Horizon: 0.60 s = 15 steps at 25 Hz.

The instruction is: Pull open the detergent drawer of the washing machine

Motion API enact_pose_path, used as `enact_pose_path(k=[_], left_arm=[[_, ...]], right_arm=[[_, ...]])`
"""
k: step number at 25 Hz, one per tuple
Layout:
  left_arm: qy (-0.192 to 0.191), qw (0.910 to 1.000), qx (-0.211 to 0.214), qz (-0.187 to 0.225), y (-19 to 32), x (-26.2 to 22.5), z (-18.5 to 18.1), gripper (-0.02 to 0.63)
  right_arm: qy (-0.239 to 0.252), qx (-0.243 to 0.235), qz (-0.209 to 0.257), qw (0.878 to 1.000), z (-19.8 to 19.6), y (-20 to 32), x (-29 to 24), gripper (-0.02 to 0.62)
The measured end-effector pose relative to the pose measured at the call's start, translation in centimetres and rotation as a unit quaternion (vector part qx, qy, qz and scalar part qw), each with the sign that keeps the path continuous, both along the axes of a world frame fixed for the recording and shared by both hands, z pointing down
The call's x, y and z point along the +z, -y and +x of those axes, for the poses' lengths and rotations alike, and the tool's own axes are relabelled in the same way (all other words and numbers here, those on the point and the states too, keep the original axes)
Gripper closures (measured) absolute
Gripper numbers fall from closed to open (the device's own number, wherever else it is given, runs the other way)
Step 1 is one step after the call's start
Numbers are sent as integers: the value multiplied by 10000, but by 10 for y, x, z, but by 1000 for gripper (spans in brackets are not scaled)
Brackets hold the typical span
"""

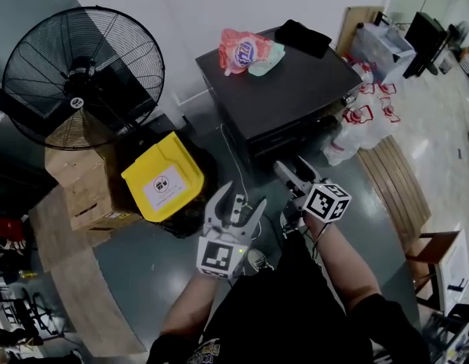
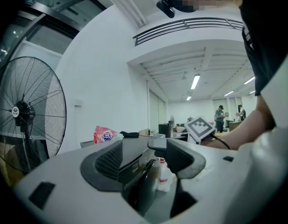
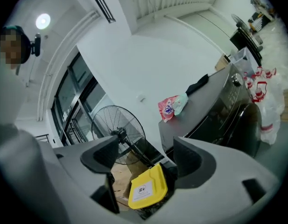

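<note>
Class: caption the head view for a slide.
Left gripper and right gripper, both open, in front of the dark washing machine.

Left gripper, jaws apart and empty, beside right gripper, both just short of dark box-shaped washing machine. Beyond right gripper, on machine's top, crumpled red-and-white plastic bag and black folded cloth. Just left of left gripper, yellow plastic bin; farther left, brown cardboard boxes and black round wire-guard fan.
</note>
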<state>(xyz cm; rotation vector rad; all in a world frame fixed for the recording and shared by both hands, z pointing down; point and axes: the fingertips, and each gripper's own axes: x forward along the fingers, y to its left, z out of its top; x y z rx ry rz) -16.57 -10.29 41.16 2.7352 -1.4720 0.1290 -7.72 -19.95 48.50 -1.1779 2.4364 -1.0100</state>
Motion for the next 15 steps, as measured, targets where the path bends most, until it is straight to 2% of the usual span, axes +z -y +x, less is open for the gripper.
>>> enact_pose_path(k=[4, 10, 12, 15], left_arm=[[26, 9999, -119, -90, 14, 6, 4, 334], [91, 9991, -315, -269, 43, 18, 14, 334], [80, 9987, -386, -331, 52, 21, 17, 334], [80, 9978, -479, -446, 64, 26, 23, 334]], right_arm=[[473, -4, -495, 9977, 6, 23, 27, 200], [1108, -73, -1264, 9858, 11, 62, 72, 183], [1317, -47, -1584, 9785, 12, 73, 89, 178], [1743, 41, -2188, 9601, 14, 84, 115, 168]])
